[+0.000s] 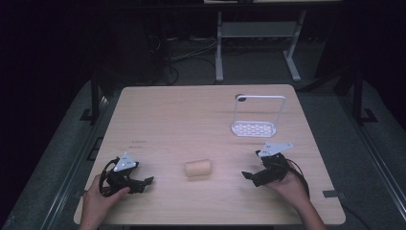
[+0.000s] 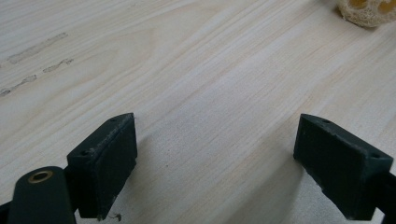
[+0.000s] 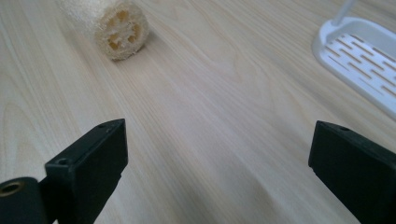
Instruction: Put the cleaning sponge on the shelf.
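From the high view I have my left hand [image 1: 98, 201] at the near left of the table [image 1: 191, 110], holding the left gripper [image 1: 143, 183] low over the wood, its tips aimed toward the middle. In the left gripper view, that gripper [image 2: 215, 158] has its jaws spread wide with nothing but bare wood grain between them. That view also gives me some faint smudges [image 2: 37, 58] on the tabletop and, at the upper right corner, a sliver of the loofah [image 2: 366, 11].

Moving right, the loofah [image 1: 198, 167] lies on its side near the middle of the table's near half, between the two grippers and apart from both. The high view shows it as just a pale cylinder; the right gripper view gives me its round cut end [image 3: 122, 30], with holes around a core, facing the camera at upper left.

Further right, the right gripper [image 1: 248, 176] sits in my right hand [image 1: 289, 184], tips pointing left toward the loofah. In its own view, the right gripper [image 3: 219, 172] has its jaws wide apart, empty, over bare wood.

Beyond it, toward the far right, stands a white slotted tray [image 1: 254, 128] with a tall wire loop handle [image 1: 260, 98]. The right gripper view shows me its slots [image 3: 362, 56] close up at the right edge, but the handle's top is cut off there.
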Demonstrator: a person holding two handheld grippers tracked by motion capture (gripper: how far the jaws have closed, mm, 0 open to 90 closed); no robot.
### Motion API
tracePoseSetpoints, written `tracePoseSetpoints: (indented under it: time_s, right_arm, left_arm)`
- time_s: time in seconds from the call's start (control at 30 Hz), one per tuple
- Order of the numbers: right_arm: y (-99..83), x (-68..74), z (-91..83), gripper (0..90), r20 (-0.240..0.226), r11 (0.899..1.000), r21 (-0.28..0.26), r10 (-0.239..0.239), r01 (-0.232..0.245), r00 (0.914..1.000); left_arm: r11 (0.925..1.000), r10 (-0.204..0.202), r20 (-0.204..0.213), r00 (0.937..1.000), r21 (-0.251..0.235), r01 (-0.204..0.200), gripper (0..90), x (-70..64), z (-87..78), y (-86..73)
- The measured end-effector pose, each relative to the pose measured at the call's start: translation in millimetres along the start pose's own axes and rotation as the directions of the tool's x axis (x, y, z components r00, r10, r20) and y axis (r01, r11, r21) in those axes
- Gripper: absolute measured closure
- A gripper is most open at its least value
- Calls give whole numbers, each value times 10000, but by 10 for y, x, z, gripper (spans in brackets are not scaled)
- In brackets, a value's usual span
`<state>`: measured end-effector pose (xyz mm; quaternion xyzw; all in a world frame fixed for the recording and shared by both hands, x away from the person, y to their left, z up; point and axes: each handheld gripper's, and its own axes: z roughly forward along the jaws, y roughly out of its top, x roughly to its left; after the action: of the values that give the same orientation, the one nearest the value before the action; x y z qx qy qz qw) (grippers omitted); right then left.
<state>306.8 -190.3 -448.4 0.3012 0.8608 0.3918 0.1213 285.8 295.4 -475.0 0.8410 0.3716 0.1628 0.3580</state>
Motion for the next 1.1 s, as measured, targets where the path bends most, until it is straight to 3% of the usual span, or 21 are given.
tracePoseSetpoints:
  time_s: [0.53, 1.1]
  right_arm:
    - [233, 42, 117, 50, -860, 9986, -193, -513, 498, 9950]
    - [423, 77, 254, 50, -1582, 9947, -259, -1026, 998, 9821]
  left_arm:
    - [10000, 1, 1, 10000, -1, -1, 129, 0, 0, 0]
    - [10000, -25, 9, 10000, 17, 25, 129, -2, -1, 0]
